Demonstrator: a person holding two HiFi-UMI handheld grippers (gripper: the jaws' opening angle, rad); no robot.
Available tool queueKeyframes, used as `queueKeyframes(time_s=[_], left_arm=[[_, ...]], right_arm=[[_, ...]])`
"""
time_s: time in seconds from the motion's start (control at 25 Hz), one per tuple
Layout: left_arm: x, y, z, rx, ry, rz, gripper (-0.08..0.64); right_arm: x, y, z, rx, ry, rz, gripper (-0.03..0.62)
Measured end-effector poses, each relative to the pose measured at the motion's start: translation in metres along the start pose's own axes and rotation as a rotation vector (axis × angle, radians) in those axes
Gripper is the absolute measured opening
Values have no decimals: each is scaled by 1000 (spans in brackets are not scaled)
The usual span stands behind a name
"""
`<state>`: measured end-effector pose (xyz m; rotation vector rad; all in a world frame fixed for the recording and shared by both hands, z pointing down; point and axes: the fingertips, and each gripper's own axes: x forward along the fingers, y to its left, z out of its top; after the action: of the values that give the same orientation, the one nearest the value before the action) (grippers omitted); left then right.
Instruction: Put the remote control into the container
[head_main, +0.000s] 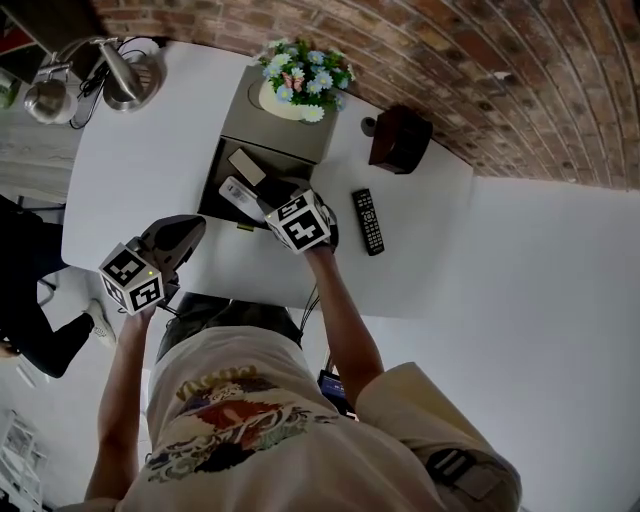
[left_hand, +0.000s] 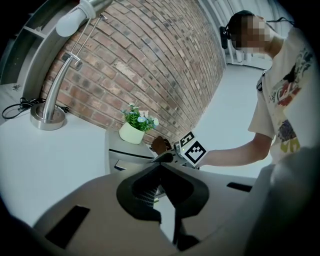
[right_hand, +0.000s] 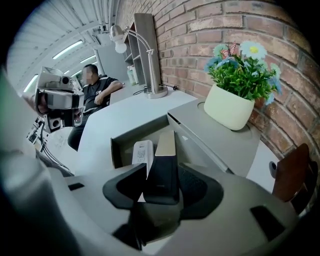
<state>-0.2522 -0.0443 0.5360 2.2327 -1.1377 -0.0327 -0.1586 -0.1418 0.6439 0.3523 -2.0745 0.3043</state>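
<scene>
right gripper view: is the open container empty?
No, a white remote lies inside the container, beside the dark remote that the right gripper holds.

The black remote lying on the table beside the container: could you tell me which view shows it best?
The head view: the black remote lies in full sight on the white table, right of the container. Neither gripper view shows it.
</scene>
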Motion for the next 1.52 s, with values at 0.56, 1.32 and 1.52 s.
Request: queueKeyframes(time_s=[0.56,1.32,1.52], left_arm=[[-17,8,-2,-16,-12,16,5],[-32,-8,-12,-1,-20,-3,5],[-31,-18,-14,12,-22,-21,5]], right_arm=[[17,-3,-10,-55,26,-17,204],[6,-7,-6,-47,-58,-100,204],[-18,3,6,-18,-151,-95,202]])
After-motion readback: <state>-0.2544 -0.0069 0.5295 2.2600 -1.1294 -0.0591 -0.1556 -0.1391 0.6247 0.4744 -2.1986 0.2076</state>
